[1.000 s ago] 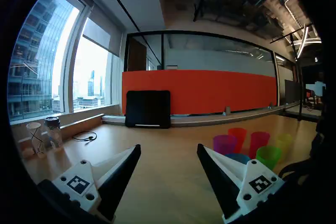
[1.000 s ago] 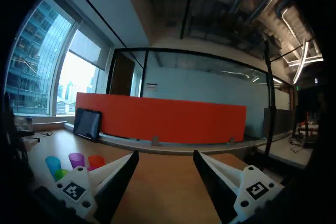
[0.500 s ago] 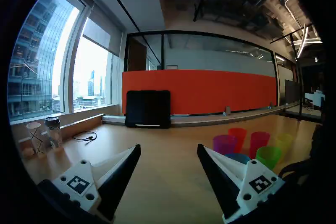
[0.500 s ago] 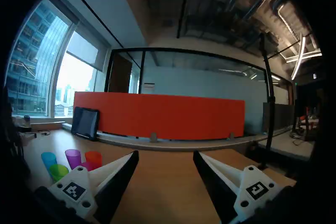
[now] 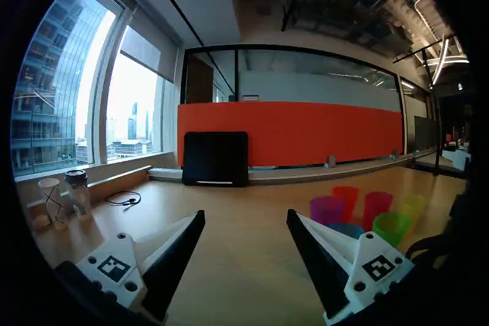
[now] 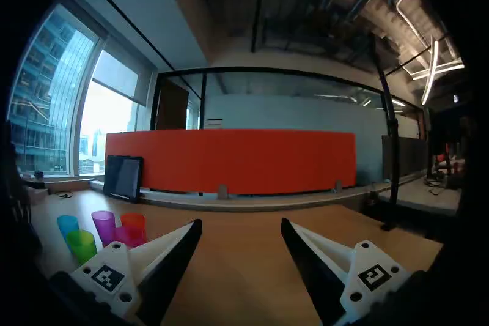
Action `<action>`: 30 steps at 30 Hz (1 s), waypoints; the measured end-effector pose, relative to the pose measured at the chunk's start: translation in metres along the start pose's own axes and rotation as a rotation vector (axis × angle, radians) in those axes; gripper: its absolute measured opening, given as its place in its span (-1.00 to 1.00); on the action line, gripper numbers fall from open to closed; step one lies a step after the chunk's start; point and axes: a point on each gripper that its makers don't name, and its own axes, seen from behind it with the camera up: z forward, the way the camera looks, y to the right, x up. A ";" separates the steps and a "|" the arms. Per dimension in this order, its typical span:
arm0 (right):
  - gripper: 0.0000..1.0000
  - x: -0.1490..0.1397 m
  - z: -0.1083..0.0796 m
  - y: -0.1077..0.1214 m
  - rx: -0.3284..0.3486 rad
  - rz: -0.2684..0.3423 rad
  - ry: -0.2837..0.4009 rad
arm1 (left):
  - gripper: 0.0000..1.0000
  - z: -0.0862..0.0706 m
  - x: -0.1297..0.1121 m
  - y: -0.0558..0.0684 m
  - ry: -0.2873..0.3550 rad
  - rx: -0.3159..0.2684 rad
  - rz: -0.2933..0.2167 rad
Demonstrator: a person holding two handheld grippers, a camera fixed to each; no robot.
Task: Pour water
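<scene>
Several coloured plastic cups stand together on the wooden table: in the left gripper view a purple cup (image 5: 327,209), an orange cup (image 5: 346,197), a pink cup (image 5: 377,204), a green cup (image 5: 390,227) and a yellow cup (image 5: 414,208), with a blue one partly hidden behind my right finger. My left gripper (image 5: 246,222) is open, empty, left of the cups. In the right gripper view the same cluster sits at far left: blue cup (image 6: 67,226), green cup (image 6: 82,244), purple cup (image 6: 104,225), orange cup (image 6: 134,224). My right gripper (image 6: 241,229) is open and empty.
A black tablet (image 5: 215,158) leans against an orange partition (image 5: 293,133) at the table's back. A paper cup (image 5: 51,200) and a lidded bottle (image 5: 77,190) stand on the window ledge at left, with a cable (image 5: 125,199) nearby. A black pole (image 6: 385,161) rises at right.
The right gripper view has swung and tilted, so the cups have moved rightward and upward in it and show more fully. The left gripper has stayed still.
</scene>
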 end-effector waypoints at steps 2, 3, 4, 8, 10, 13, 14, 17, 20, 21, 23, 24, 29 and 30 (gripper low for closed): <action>0.99 -0.004 0.001 0.000 0.000 0.006 -0.005 | 0.99 0.000 0.000 0.000 0.000 0.000 0.000; 0.99 -0.006 0.002 0.000 0.000 0.009 -0.008 | 0.99 0.000 0.000 0.000 0.000 0.000 0.000; 1.00 -0.008 0.002 0.000 0.002 0.012 -0.011 | 0.99 0.000 0.000 0.000 0.000 0.000 0.000; 0.99 -0.014 0.003 0.000 0.006 0.023 -0.021 | 0.99 0.001 0.000 0.000 0.000 0.000 0.000; 1.00 -0.015 0.003 0.000 0.006 0.022 -0.024 | 0.99 0.001 0.000 0.000 0.000 0.000 0.000; 0.99 -0.018 0.003 0.001 0.003 0.015 -0.030 | 0.99 0.000 0.000 0.000 0.000 0.000 0.000; 0.99 -0.019 0.003 0.001 0.003 0.012 -0.032 | 0.99 0.000 0.000 0.000 0.000 0.000 0.000; 0.99 -0.023 0.004 0.001 0.002 0.012 -0.041 | 0.99 0.000 0.000 0.000 0.000 0.000 0.000; 1.00 -0.028 0.004 0.002 -0.001 0.017 -0.053 | 0.99 0.000 0.000 0.000 0.000 0.000 0.000; 1.00 -0.029 0.004 0.003 -0.002 0.018 -0.058 | 0.99 0.000 0.000 0.000 0.000 0.000 0.000; 0.99 -0.031 0.004 0.005 -0.007 0.017 -0.069 | 1.00 0.000 0.000 0.001 0.000 0.000 0.000; 1.00 -0.031 0.004 0.005 -0.009 0.016 -0.071 | 0.99 0.000 0.000 0.001 0.000 0.000 0.000; 0.99 -0.032 0.005 0.004 -0.010 0.004 -0.075 | 0.99 0.001 0.000 0.000 0.000 0.000 0.000; 0.99 -0.033 0.005 0.003 -0.010 0.002 -0.075 | 1.00 0.001 0.000 0.000 0.000 0.000 0.000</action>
